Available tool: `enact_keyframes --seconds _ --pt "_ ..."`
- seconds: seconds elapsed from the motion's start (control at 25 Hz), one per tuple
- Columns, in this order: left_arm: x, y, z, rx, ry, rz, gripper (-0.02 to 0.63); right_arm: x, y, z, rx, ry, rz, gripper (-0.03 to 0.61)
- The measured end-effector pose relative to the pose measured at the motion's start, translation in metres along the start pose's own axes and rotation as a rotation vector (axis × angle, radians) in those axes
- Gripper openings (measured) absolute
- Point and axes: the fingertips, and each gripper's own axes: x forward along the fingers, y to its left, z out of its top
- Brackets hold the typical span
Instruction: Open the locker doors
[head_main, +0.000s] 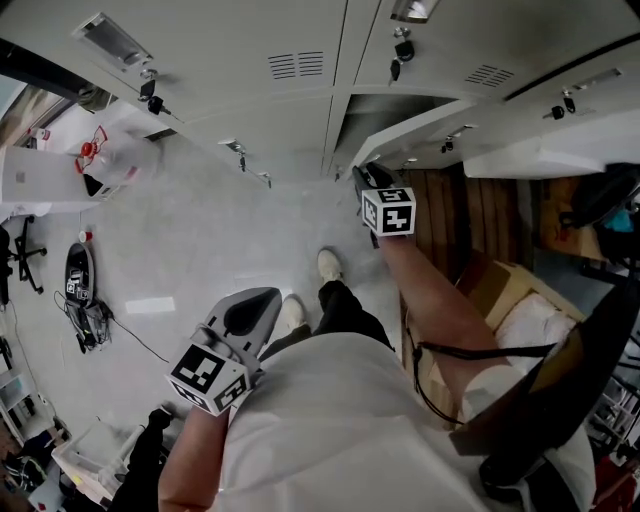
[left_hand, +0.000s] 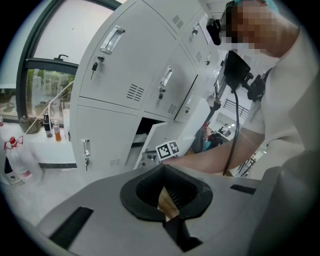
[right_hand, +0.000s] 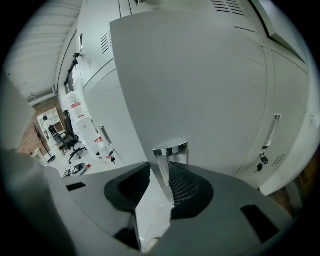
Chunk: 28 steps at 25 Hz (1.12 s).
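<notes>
Locker door (head_main: 415, 128): lower row of the grey locker bank (head_main: 250, 60), swung partly open, chrome handle (right_hand: 170, 150) at its free edge. Right tongs (right_hand: 161, 172): at that edge, jaws either side of the handle, seemingly pinched on it, left pad's contact hard to confirm. Left tongs (head_main: 252, 312): well apart from the door, low beside the person's torso (head_main: 340, 420), jaws closed together.
</notes>
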Motion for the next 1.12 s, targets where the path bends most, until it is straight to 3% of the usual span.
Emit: enact_keyframes --seconds 1.12 --pt "0.015 -0.049 -0.023 0.143 0.101 -0.258 0.011 -0.114 -0.044 -0.084 0.049 0.047 -0.183 0.038"
